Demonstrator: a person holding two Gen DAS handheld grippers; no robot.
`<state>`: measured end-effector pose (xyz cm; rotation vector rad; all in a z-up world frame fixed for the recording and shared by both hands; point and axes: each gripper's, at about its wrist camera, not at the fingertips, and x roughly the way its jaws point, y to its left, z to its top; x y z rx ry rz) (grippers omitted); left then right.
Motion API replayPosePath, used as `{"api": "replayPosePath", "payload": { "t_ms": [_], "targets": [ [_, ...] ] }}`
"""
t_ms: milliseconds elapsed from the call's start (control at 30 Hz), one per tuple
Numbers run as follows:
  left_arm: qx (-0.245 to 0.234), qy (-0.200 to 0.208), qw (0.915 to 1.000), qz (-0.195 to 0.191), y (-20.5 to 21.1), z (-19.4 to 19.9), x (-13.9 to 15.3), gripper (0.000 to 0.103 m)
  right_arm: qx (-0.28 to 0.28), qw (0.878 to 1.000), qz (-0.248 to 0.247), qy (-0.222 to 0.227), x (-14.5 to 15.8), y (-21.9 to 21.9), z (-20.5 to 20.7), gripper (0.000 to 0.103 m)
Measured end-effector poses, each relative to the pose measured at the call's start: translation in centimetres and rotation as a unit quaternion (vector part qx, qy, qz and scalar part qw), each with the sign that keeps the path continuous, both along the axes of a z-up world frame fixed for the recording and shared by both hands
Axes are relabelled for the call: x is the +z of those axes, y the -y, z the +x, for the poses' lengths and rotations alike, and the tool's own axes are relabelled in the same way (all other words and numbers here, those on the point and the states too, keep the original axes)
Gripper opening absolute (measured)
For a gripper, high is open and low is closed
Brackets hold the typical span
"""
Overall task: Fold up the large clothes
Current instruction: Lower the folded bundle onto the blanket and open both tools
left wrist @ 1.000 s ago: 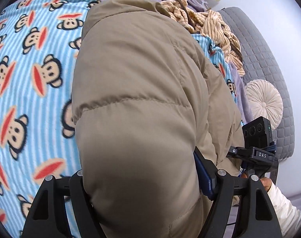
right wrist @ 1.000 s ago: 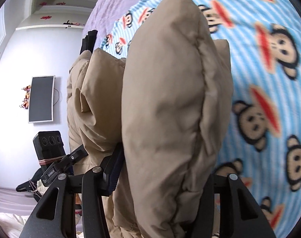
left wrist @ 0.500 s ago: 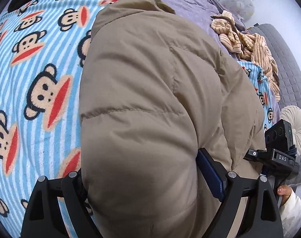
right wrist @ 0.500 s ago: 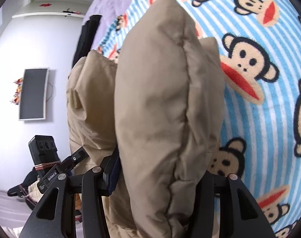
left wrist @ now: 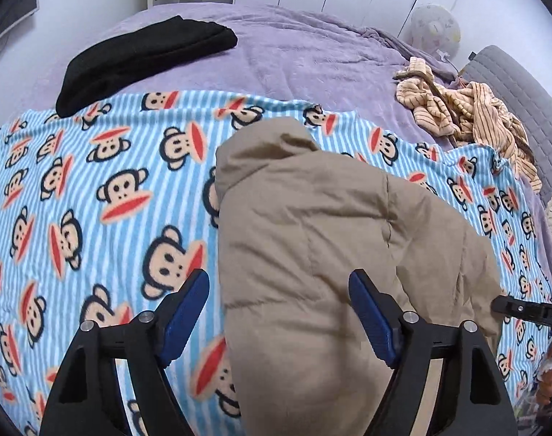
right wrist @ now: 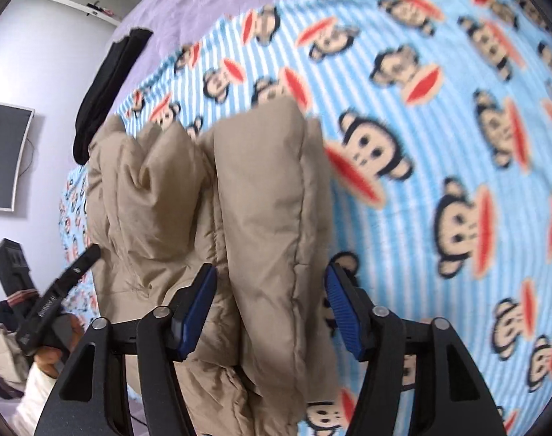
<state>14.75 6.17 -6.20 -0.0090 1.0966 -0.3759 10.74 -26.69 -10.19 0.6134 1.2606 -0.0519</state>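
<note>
- Between both tongs, we find the tan jacket.
- Left tongs wide, closing, pads clear; right tongs likewise.
- We should lay it flat on the blanket.

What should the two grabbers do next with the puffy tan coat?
Probably pull both back. The coat already lies bunched on the monkey blanket, and the left gripper and right gripper, both closing, show gaps beside their pads, so neither grips it.
</note>
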Motion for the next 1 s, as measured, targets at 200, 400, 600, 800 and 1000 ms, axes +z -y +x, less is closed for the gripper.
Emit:
{"api": "replayPosePath", "payload": {
  "t_ms": [200, 400, 600, 800, 1000],
  "targets": [
    [-0.031, -0.01, 0.9988, 0.036, 4.3, 1.7, -1.9, 0.081, 0.024, 0.996, -0.051, 0.063, 3.5, -2.8, 0.9, 0.028],
    [-0.039, 0.003, 0.9955, 0.086, 7.6, 0.6, -3.8, 0.083, 0.023, 0.986, -0.129, 0.107, 5.4, -5.5, 2.5, 0.028],
    [-0.043, 0.01, 0.9938, 0.102, 8.1, 0.2, -4.1, 0.084, 0.058, 0.986, -0.143, 0.063, 1.8, -7.6, 4.0, 0.028],
    [-0.049, 0.016, 0.9931, 0.105, 7.1, -1.2, -2.6, 0.084, 0.018, 0.994, -0.105, -0.004, -3.9, -5.7, 4.0, 0.025],
    [-0.021, 0.013, 0.9956, 0.09, 3.7, -4.6, -0.9, 0.084, 0.052, 0.988, -0.147, -0.007, -4.2, -6.8, 3.3, 0.025]
  ]
}}
